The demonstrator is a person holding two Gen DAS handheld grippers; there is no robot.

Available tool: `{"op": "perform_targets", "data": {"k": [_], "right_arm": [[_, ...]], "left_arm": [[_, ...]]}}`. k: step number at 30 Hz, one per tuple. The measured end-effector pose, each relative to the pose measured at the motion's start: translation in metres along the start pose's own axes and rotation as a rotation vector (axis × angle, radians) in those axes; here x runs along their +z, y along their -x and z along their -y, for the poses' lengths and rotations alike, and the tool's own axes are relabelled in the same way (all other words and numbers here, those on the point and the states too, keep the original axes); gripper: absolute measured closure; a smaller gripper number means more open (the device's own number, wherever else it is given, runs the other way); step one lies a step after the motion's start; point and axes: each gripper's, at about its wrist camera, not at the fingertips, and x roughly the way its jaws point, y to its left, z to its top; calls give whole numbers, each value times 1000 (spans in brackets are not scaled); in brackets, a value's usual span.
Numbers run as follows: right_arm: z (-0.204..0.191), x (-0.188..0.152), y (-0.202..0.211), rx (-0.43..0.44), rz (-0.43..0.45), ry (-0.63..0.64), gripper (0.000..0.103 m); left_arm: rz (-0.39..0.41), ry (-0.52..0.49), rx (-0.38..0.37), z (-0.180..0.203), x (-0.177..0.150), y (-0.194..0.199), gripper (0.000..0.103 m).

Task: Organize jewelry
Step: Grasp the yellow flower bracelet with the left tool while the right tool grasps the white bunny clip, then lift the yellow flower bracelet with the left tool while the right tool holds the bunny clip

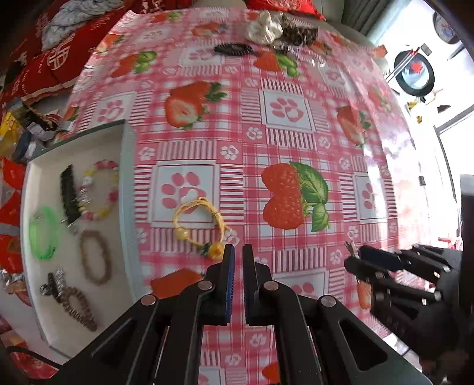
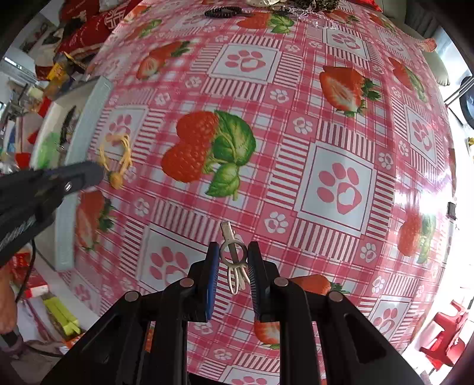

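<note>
The left tongs (image 1: pixel 238 251) point down at the table (image 1: pixel 296 142) w/ jaws clenched and nothing between them; the yellow cord bracelet (image 1: pixel 198 225) lies flat on the pink strawberry-print cloth just beyond their tips, beside the white tray (image 1: pixel 127 165) but outside it. In the tray: a black hair claw (image 1: pixel 68 194), a bead bracelet in pink, yellow and white (image 1: pixel 99 189), a green bangle (image 1: pixel 43 234), a brown bead bracelet (image 1: pixel 94 257) and a dark claw clip w/ silver bits (image 1: pixel 69 299) (all lying apart from each other, more or less).

The right tongs (image 2: pixel 232 257) hold a small silver hair clip (image 2: pixel 234 254) between the blue pads, jaws nearly together on its ring part, the clip's flat end sticking out past the tips over the cloth.

At the far edge of the table sit a black oval clip (image 1: pixel 233 49), a cream scrunchie (image 1: pixel 264 28) and a leopard-print one (image 1: pixel 299 32), well apart from the tray.
</note>
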Motion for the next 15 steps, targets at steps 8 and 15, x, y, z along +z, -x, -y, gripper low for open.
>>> {"op": "perform_targets", "data": {"k": [8, 15], "right_arm": [[-8, 10, 6, 40, 1, -23, 82], [-9, 6, 7, 41, -7, -21, 82]], "left_arm": [[23, 55, 5, -29, -19, 32, 91], [11, 0, 82, -7, -11, 14, 91]]}}
